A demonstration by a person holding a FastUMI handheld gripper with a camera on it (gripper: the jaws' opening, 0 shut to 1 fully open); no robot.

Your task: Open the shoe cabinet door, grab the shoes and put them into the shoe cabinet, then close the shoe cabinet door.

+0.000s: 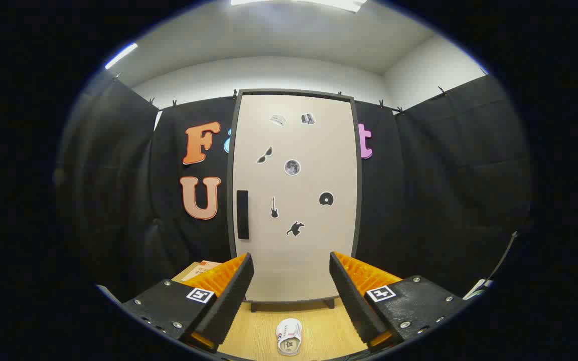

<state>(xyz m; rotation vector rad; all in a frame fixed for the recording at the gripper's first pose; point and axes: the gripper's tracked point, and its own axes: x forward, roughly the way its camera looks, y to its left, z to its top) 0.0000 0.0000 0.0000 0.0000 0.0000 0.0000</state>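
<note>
So no readable brand can be made out anywhere; some red marks are seen on the shoe (289,335), but they're way too small to be read. One square black-and-white marker tag is stuck on top of each finger of the gripper (291,273), so two tags in total, with a pattern on them and no words.

The shoe cabinet (294,195) is stood upright at the far side of the wooden table (319,331), right up against the black cloth wall. Its door (296,250) is shut, pale with a dark frame around it. One dark vertical handle (243,214) is mounted near the door's left edge. Seven small stickers are counted on the door: two up top, sunglasses, a moon-like disc, a record-like disc, a guitar and a dark animal-ish shape.

Just one shoe is spotted, white, laid on the table near the gripper, between the two fingers and a bit closer than their tips, well in front of the cabinet's feet.

The gripper is held wide open with nothing gripped; the fingers are spread apart in the air, pointed at the lower part of the door, and nothing is touched by them.

Off to the left, behind the left finger, a corner of a cardboard box (199,271) is partly hidden. Nothing is parked between the gripper and the door handle.
</note>
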